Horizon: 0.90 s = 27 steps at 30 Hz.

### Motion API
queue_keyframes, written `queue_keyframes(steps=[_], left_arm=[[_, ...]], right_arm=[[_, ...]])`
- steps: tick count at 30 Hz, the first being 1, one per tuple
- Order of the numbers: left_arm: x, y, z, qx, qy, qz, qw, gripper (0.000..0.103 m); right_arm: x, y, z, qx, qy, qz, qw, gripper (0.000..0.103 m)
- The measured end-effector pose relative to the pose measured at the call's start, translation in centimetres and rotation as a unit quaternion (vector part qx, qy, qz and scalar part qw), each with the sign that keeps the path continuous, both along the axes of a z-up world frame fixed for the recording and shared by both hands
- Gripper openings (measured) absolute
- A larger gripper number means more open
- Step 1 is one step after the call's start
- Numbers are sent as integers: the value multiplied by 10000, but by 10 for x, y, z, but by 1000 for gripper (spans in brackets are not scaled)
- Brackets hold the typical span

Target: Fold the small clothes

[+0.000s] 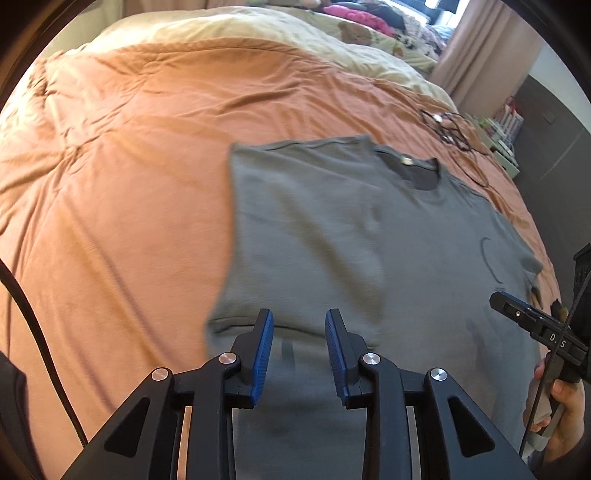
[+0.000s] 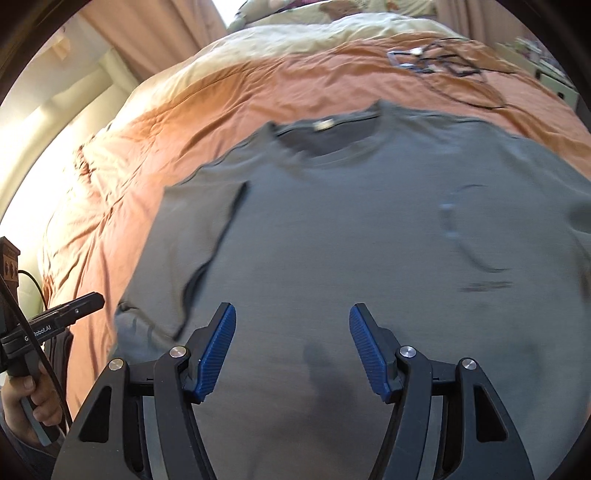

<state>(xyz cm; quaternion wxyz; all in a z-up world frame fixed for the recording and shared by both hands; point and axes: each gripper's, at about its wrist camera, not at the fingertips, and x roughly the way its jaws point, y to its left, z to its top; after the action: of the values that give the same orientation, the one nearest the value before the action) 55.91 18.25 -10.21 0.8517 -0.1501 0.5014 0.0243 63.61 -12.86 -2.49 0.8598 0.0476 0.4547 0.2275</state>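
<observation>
A grey T-shirt (image 1: 332, 221) lies flat on the orange duvet (image 1: 129, 166), its collar (image 1: 410, 166) at the far side. In the right wrist view the shirt (image 2: 351, 229) has its left part folded in over the body, with a dark fold edge (image 2: 218, 240). My left gripper (image 1: 300, 317) hovers open over the shirt's near hem, with nothing between its blue pads. My right gripper (image 2: 292, 310) stands open wider above the shirt's lower middle, also holding nothing. Each gripper shows at the edge of the other's view: the right gripper (image 1: 517, 310) and the left gripper (image 2: 81, 304), each held by a hand.
A tangle of black cable (image 1: 454, 129) lies on the duvet beyond the collar, the same cable (image 2: 436, 62) in the right wrist view. A cream blanket (image 1: 221, 26) and heaped clothes lie farther back. Curtains (image 1: 480, 55) and a shelf stand past the bed's right edge.
</observation>
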Motion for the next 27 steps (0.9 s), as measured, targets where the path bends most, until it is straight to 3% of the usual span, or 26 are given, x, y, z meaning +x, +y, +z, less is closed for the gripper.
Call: queue_keyframes(steps=[5, 6, 8, 9, 27], left_arm=[[16, -41, 4, -35, -28, -272, 9996, 33], [19, -50, 5, -37, -36, -328, 9994, 35], [25, -67, 7, -28, -82, -423, 9991, 49], [29, -77, 9, -20, -120, -479, 9988, 50], [92, -216, 6, -102, -160, -1315, 9911, 50]], right_arm=[[-13, -56, 14, 22, -57, -398, 9992, 62], [-15, -66, 16, 26, -69, -464, 9989, 62], [-20, -89, 22, 58, -85, -637, 9979, 62], [-22, -99, 24, 71, -91, -704, 9975, 62], [-37, -253, 43, 216, -150, -1823, 9829, 62]])
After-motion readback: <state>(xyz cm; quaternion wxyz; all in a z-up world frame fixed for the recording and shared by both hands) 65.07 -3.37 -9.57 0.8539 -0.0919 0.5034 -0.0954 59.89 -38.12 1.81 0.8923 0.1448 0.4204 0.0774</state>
